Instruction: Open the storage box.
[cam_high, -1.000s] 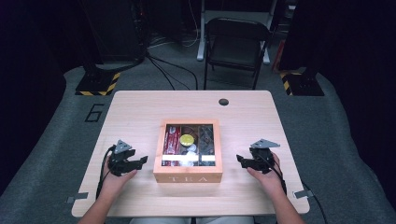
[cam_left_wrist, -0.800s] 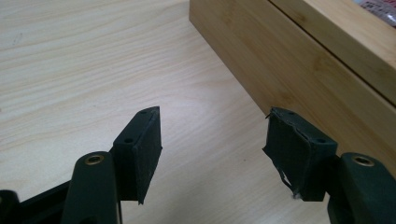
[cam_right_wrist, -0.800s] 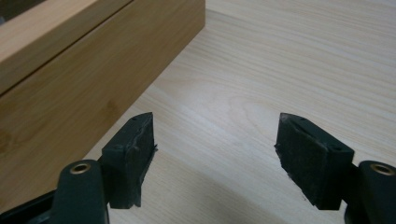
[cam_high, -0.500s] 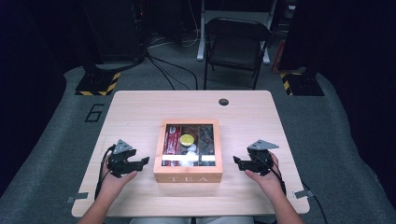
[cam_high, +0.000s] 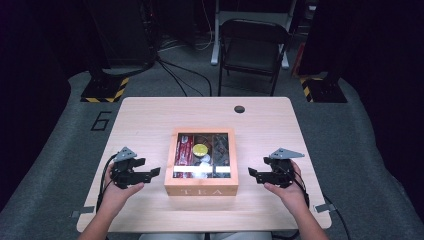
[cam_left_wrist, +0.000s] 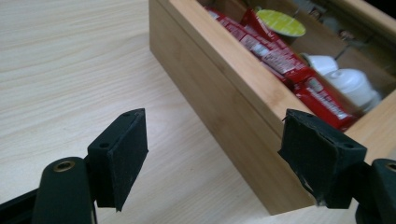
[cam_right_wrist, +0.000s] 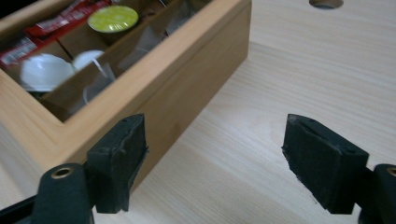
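- The wooden tea box (cam_high: 202, 186) is sitting near the middle of the table (cam_high: 150, 115), slightly toward the person's edge, its lettered front facing the person and its near-square sides lying parallel to the table edges.
- Inside it, red packets (cam_left_wrist: 280, 56) are lying lengthwise front to back, beside a yellow-lidded pod (cam_high: 200, 149) and white pods (cam_left_wrist: 355, 84).
- The left gripper (cam_high: 152, 172) is hovering just left of the box, its jaws having just been opening, now gaping wide and holding nothing.
- The right gripper (cam_high: 251, 173) is hovering just right of the box, its jaws likewise having just been opening, wide and empty.
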